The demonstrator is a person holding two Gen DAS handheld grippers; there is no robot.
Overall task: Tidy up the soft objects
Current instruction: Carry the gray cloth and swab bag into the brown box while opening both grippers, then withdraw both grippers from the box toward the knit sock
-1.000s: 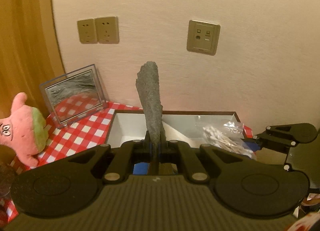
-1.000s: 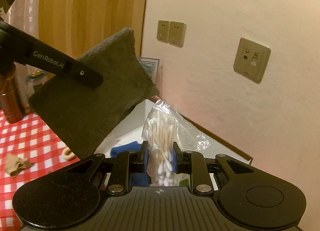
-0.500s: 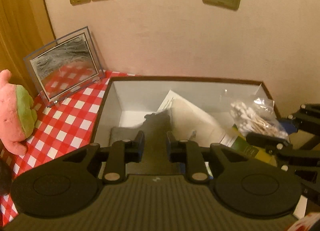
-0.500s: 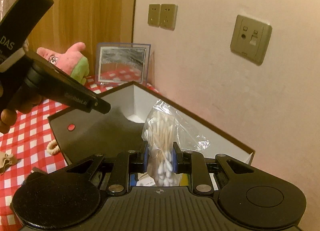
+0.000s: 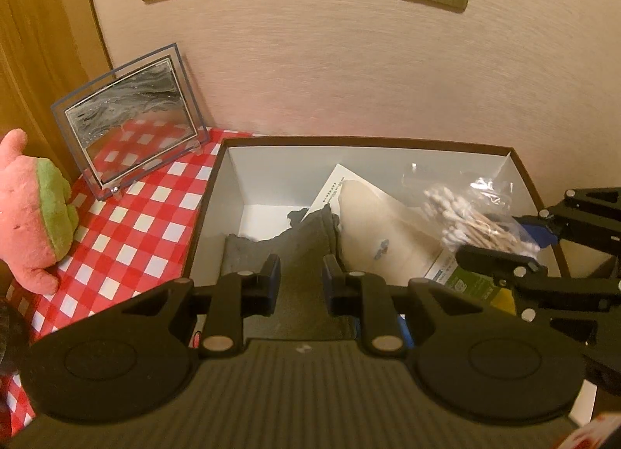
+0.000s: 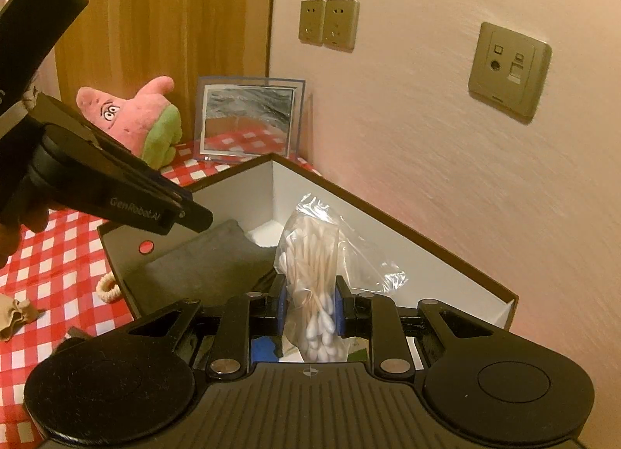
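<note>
We see the left gripper (image 5: 300, 270) as matte black: ribbed housing, two round discs, silver screw heads, blue-lined fingers (image 5: 271, 268). The right gripper (image 6: 309, 311) matches it. Beside the box (image 6: 388, 216), white lettering "GenRobot.AI" marks one arm.

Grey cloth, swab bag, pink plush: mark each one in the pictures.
Grey cloth (image 6: 202, 266): right wrist view, on its flat top face.
Swab bag (image 6: 310, 254): right wrist view, on the cotton swabs inside.
Pink plush (image 5: 27, 216): left wrist view, on its pink body.
</note>
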